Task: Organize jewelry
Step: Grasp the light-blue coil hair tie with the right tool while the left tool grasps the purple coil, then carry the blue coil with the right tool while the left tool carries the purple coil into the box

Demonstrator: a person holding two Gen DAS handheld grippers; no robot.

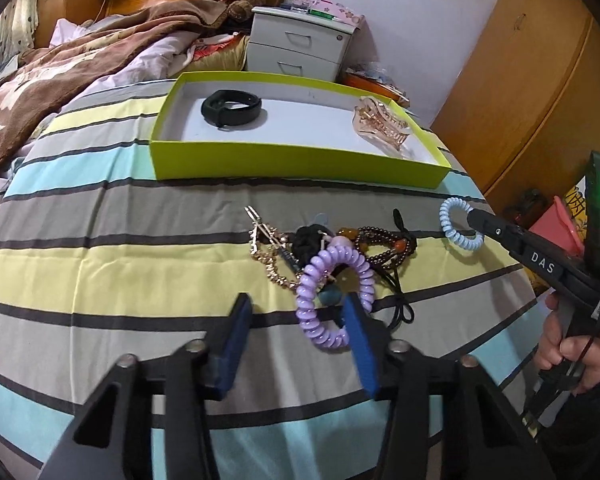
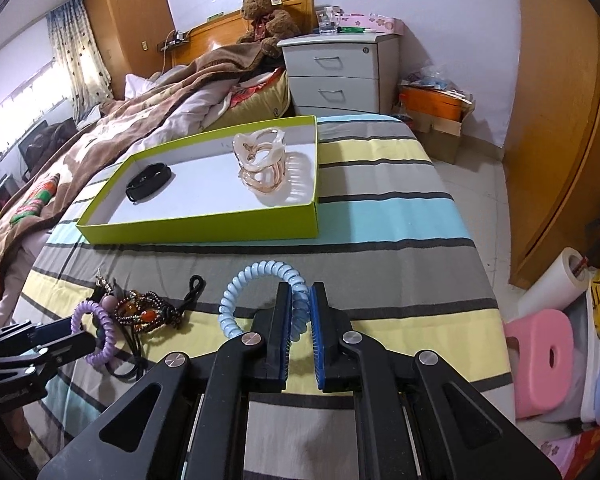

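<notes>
Right tool [image 2: 300, 304] clamped on pale blue spiral plastic hair tie [image 2: 256, 300], lime-green shallow cardboard box [image 2: 204, 228] ahead and slightly leftward; left tool [image 1: 296, 320] spread wide around lilac spiral plastic hair tie [image 1: 332, 300], nothing gripped.

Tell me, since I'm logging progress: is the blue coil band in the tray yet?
Out. The blue coil band is clamped in the right tool over the bedspread, short of the green tray.

I am seeing a bright, clear room.
Daylight is coming through the window [image 2: 24, 100], straight lines are bending at the edges, the corners are going black, and soft shadows are lying under the hair claw [image 2: 262, 164].
</notes>
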